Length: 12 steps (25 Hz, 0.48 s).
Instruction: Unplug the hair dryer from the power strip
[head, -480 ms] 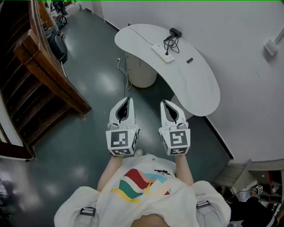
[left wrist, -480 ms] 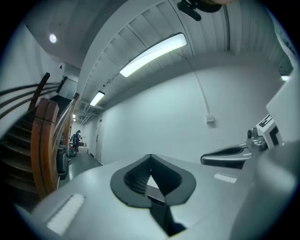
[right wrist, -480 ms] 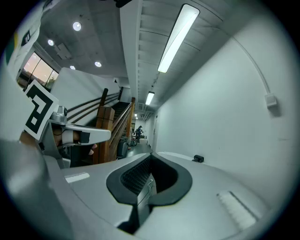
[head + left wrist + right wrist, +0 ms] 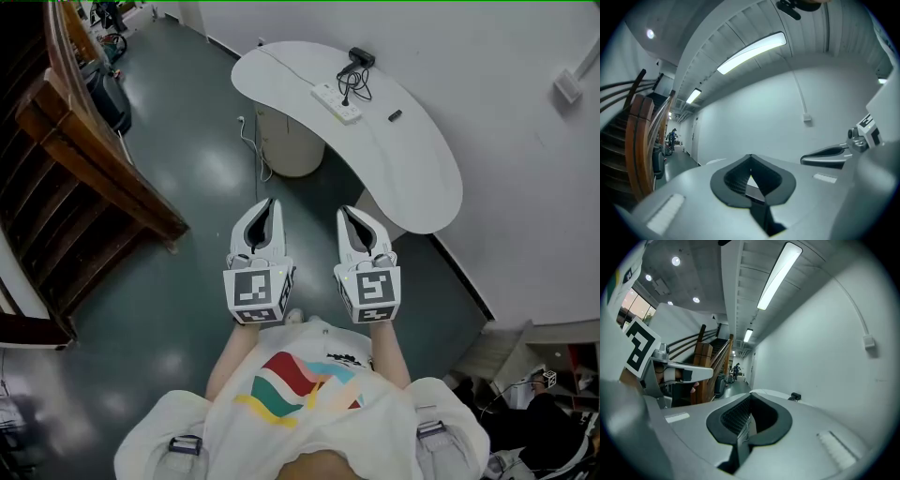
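In the head view a white power strip (image 4: 337, 101) lies on the curved white table (image 4: 422, 178) far ahead. The black hair dryer (image 4: 361, 58) sits just beyond it, its dark cord (image 4: 352, 84) looping to the strip. My left gripper (image 4: 270, 202) and right gripper (image 4: 345, 213) are held side by side over the floor, well short of the table, both shut and empty. In the left gripper view its jaws (image 4: 751, 172) are closed. The right gripper view shows closed jaws (image 4: 749, 416) and the hair dryer (image 4: 795, 396) small on the table's far end.
A wooden staircase (image 4: 84, 169) runs along the left. The table stands on a round pedestal (image 4: 291, 145) against the white wall (image 4: 525, 141). A small black object (image 4: 395, 115) lies on the table. A white cable (image 4: 253, 141) hangs to the dark floor.
The table and its items have shifted slightly up and left in the head view. Both grippers stay side by side and shut.
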Each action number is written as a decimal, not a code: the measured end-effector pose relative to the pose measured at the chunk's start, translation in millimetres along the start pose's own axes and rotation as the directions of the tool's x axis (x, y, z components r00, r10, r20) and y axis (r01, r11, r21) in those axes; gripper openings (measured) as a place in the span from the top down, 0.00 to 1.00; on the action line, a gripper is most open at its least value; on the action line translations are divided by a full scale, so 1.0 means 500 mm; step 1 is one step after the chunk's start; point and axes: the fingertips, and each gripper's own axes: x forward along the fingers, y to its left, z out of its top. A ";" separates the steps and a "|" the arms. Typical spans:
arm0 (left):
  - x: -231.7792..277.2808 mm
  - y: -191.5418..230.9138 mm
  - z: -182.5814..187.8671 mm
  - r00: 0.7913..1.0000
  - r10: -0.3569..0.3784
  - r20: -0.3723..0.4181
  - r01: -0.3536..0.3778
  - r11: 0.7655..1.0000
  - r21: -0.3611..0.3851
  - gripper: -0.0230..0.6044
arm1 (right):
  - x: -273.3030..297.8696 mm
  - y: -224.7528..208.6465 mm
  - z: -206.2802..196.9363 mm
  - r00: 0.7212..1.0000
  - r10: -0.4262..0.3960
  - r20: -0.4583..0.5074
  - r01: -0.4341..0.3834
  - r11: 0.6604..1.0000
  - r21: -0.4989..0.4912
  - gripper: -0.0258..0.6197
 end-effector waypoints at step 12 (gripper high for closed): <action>0.019 0.061 -0.020 0.999 -0.041 -0.002 0.041 0.999 -0.018 0.96 | 0.047 0.053 -0.006 1.000 0.012 -0.004 -0.012 0.999 0.036 0.94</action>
